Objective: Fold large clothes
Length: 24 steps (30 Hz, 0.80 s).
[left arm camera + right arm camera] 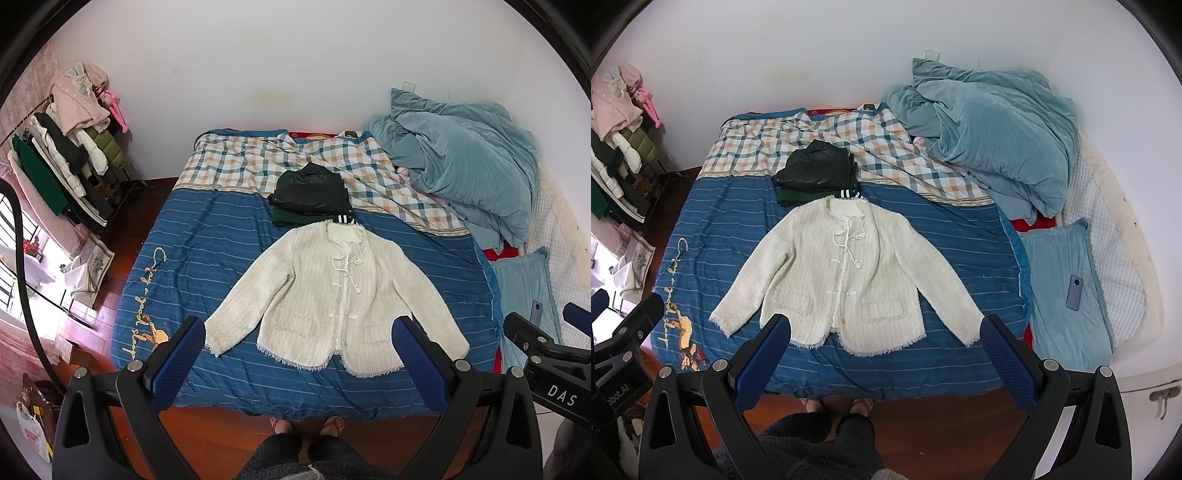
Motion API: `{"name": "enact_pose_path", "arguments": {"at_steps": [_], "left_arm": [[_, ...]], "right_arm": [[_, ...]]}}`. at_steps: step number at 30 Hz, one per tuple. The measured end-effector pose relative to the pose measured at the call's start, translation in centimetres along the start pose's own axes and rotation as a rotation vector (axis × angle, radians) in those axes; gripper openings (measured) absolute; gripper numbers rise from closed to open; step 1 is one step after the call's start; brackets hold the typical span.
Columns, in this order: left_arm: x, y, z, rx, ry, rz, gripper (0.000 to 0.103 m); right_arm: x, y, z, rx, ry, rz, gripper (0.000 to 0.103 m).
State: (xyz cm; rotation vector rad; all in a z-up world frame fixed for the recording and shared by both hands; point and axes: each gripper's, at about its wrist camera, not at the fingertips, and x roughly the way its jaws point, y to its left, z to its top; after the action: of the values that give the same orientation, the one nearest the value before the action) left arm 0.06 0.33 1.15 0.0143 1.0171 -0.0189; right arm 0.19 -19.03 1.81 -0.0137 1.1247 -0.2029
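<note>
A cream tweed jacket lies face up and fully spread on the blue striped bedcover, collar toward the far wall, both sleeves angled outward, front closed by cord ties and knot buttons, its frayed hem near the foot edge of the bed. The left gripper and the right gripper both hang above that edge with their blue-padded jaws spread wide and nothing between them; neither touches the cloth. The step in hand appears to be the start of folding: the garment is laid flat, and no fold has yet been made. The next move probably calls for each gripper to descend to a sleeve cuff or an outer hem corner, pinch a single thickness of the loosely woven fabric, and carry the sleeve inward across the chest without dragging the body askew; the fringe and the dangling ties could snag. Just beyond the collar, and touching it, sits a stack of folded dark garments, a black quilted piece uppermost over green, which suggests earlier items are done and marks where this one may go. No box, basket or drawer serves as a container in either view; the bed itself holds everything. Also on it are a checked quilt, a heaped teal duvet and a teal pillow bearing a phone. A clothes rack stands at the left wall.
</note>
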Motion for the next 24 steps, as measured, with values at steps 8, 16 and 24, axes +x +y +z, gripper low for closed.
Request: {"name": "enact_pose_path", "arguments": {"at_steps": [8,16,24], "left_arm": [[0.1,0.0,-0.1,0.001,0.0,-0.007,0.103],[3.7,0.4,0.8,0.033,-0.069,0.028,0.103],[14.2,-0.3,1.4,0.075,-0.112,0.138,0.103]], "right_arm": [[0.1,-0.1,-0.2,0.001,0.0,0.001,0.103],[2.3,-1.0,-0.1,0.115,-0.025,0.052,0.103],[15.6,-10.1,-3.2,0.473,0.015,-0.066,0.103]]}}
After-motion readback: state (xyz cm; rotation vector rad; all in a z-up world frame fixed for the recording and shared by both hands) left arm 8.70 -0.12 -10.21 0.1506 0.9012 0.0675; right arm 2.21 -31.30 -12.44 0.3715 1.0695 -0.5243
